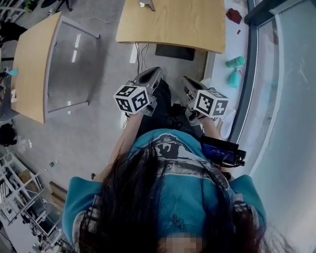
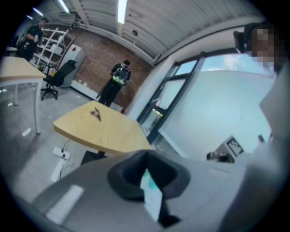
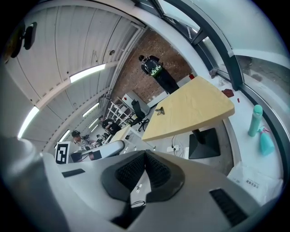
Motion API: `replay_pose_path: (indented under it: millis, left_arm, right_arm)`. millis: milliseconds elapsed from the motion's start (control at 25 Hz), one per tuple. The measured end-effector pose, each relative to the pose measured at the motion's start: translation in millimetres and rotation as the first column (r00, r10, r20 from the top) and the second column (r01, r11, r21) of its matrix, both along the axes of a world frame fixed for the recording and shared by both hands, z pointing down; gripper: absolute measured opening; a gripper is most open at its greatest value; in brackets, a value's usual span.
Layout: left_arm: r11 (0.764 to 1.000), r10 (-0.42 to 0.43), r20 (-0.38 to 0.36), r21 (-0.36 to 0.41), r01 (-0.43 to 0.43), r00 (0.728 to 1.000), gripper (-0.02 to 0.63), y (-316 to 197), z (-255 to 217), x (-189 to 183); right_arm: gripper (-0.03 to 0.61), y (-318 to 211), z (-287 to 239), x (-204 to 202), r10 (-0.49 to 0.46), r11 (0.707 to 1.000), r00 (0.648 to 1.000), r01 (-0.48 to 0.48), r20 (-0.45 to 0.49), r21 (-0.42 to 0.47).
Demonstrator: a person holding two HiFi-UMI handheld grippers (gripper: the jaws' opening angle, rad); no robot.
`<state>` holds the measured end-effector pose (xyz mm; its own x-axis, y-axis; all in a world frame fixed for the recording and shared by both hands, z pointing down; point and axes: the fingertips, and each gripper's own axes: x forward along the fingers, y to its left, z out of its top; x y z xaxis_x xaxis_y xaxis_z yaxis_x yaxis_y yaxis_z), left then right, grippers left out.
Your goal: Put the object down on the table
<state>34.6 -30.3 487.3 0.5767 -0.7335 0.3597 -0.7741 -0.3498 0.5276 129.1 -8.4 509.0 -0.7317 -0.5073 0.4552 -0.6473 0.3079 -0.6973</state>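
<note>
Both grippers are held close to the person's body, short of the wooden table (image 1: 173,24). My left gripper (image 1: 153,74) has its jaws shut with nothing between them; in its own view the dark pads (image 2: 131,174) meet. My right gripper (image 1: 187,83) is shut too, its ribbed pads (image 3: 131,174) touching and empty. A small brownish metal object (image 1: 146,5) lies on the far part of the table. The same object (image 2: 96,113) lies on the table (image 2: 106,131) in the left gripper view. The right gripper view shows this object (image 3: 159,110) on the table (image 3: 195,108) as well.
A second wooden table (image 1: 34,64) stands to the left. Two teal bottles (image 1: 236,69) sit on the white ledge along the glass wall at the right. A power strip (image 1: 133,54) and cables lie under the near table. A person (image 2: 117,81) stands beyond it.
</note>
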Motion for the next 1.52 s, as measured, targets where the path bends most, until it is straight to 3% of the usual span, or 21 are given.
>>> replay_pose_path:
  millis: [400,960,1120,1360,1520]
  left_arm:
    - [0.998,-0.059,0.062,-0.024,0.061,0.996,0.003,68.5,2.8,-38.2]
    - [0.998,-0.059,0.058,-0.023,0.061,0.997,0.002,153.4,12.4,-123.2]
    - [1.0,-0.019,0.048,0.001,0.019,0.999,0.002,196.7,6.3,-164.1]
    - [0.994,0.104,-0.017,-0.031,-0.105,0.994,0.002,263.8,7.5,-211.0]
    - [0.987,0.155,-0.022,-0.033,-0.155,0.988,0.002,282.5,22.9,-210.0]
  right_arm:
    - [0.008,47.9,3.9,-39.2,-0.085,0.996,0.996,0.086,0.025,-0.025]
    - [0.008,105.4,4.2,-121.2,-0.102,0.995,0.995,0.102,-0.005,0.022]
    - [0.008,152.8,-0.6,-166.0,-0.091,0.995,0.996,0.091,-0.01,0.038]
    - [0.008,241.2,0.3,-215.3,0.001,1.0,0.999,-0.001,-0.038,0.006]
    - [0.008,271.9,16.9,-215.8,0.013,1.0,0.998,-0.014,-0.065,-0.008]
